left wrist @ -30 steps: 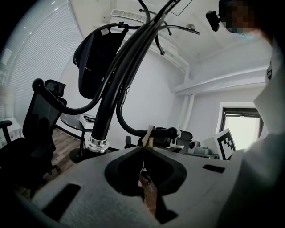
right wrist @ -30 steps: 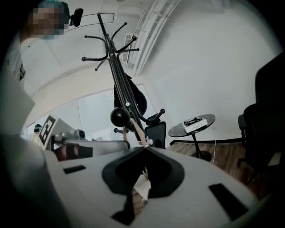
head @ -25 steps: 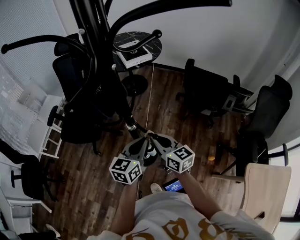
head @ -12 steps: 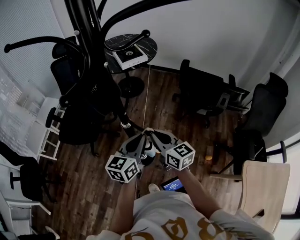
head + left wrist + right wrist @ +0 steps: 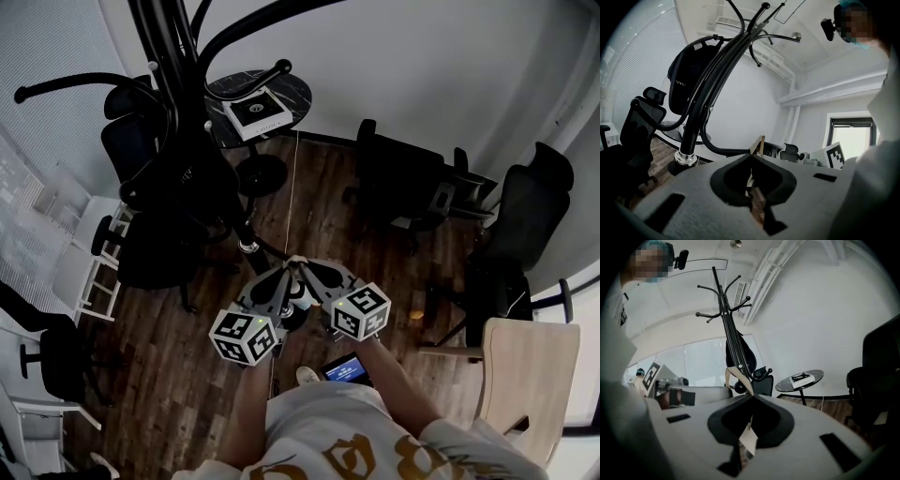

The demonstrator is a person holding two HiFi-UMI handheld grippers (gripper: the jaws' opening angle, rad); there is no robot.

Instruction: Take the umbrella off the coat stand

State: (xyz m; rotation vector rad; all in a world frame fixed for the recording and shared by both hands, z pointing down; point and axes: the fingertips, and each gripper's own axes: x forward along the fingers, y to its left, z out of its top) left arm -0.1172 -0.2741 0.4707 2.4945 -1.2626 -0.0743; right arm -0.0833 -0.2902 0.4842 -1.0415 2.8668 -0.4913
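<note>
Both tongs were clenched on nothing. The left gripper (image 5: 289,270) and right gripper (image 5: 306,268) angled inward at mid-frame of the head view, their tips all but meeting in a V. Each gripper's own view showed its jaws pressed together. The person's forearms reached in from the lower edge. The black coat stand (image 5: 169,37) rose at upper left, apart from the tips. A dark bulk (image 5: 190,183) against its pole may have been the umbrella, hard to tell from the rods.

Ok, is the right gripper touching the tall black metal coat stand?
Apart. The right gripper view shows the right gripper shut on nothing, with the black coat stand upright well beyond its jaws.
</note>
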